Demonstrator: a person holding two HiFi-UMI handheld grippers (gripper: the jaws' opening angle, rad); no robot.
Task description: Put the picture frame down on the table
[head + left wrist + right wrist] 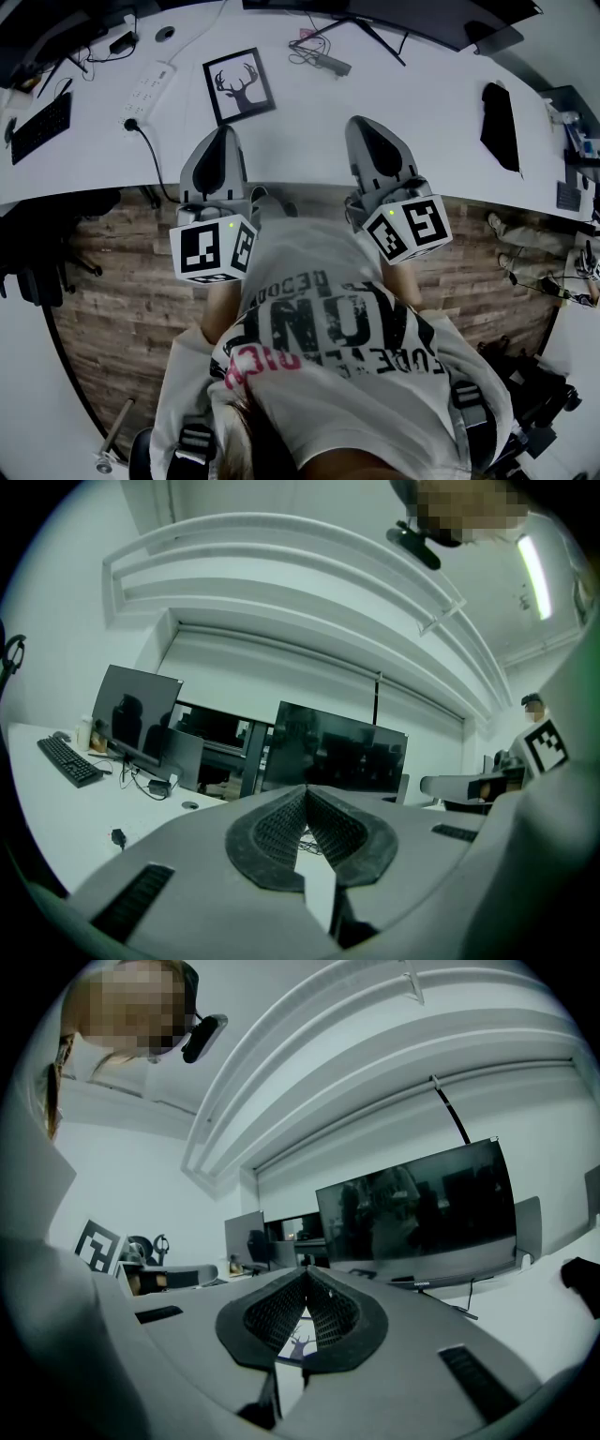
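Note:
The picture frame [239,84], black-edged with a deer-head print, lies flat on the white table [431,103], left of its middle. My left gripper [223,132] hovers over the table's front edge, just below the frame and apart from it. My right gripper [360,124] is level with it, further right. Both are shut with nothing held; in each gripper view the fingertips meet, the left gripper [305,789] and the right gripper [305,1272]. A bit of the deer print [298,1342] shows through the gap below the right tips.
A white power strip [148,91] with a black cord and a keyboard [42,127] lie at the table's left. A tangle of cables [321,58] sits at the back; a black object [500,125] lies at the right. Dark monitors [337,752] stand along the far edge.

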